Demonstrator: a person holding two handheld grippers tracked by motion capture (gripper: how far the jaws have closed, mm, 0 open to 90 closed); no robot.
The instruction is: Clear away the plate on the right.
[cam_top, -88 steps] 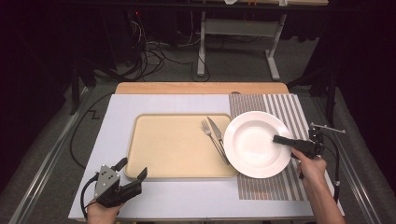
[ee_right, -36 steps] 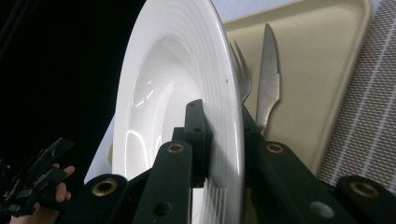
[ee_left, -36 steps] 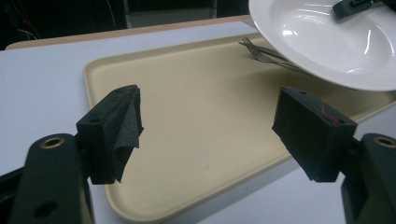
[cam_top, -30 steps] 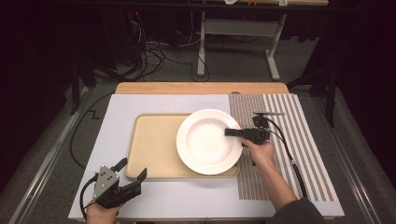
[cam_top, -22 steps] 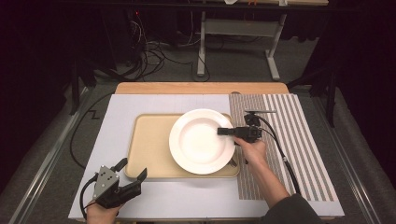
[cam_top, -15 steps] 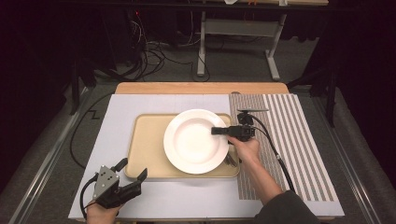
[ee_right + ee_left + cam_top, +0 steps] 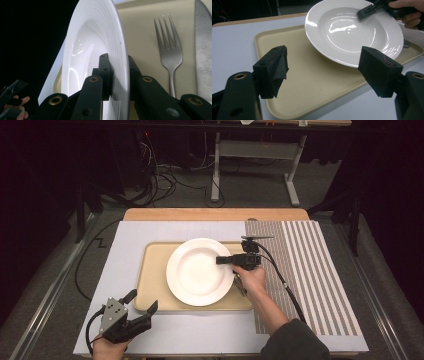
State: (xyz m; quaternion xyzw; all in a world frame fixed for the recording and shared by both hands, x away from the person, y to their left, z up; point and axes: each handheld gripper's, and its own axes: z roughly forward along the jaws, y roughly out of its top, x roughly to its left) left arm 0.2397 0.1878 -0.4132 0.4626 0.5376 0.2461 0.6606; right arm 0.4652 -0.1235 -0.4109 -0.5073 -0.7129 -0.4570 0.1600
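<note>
Moved: since the earlier frames the white plate [image 7: 199,271] has travelled leftward from the striped mat [image 7: 310,270] to above the beige tray [image 7: 150,285], carried by the right gripper [image 7: 222,260]; the left gripper [image 7: 134,304] has stayed at the near left corner.
Plate: round, glossy white ceramic with a broad ridged rim and a shallow well; it is over the tray's middle, its near edge raised in the left gripper view.
Right gripper: jaws clamped on the plate's right rim, one black jaw on each face.
Left gripper: foam-padded jaws stand wide apart, holding nothing.
Tray: matte beige plastic, rectangular with rounded corners and a low lip.
Cutlery: a steel fork [image 7: 168,47] and a serrated knife [image 7: 203,45] lie side by side on the tray.
Mat: grey and white stripes, woven look.
Writing: none legible.
Hands: right forearm reaches in from the lower edge, hand [image 7: 250,279] wrapped round the gripper; left hand [image 7: 107,349] rests low at the table's edge.
</note>
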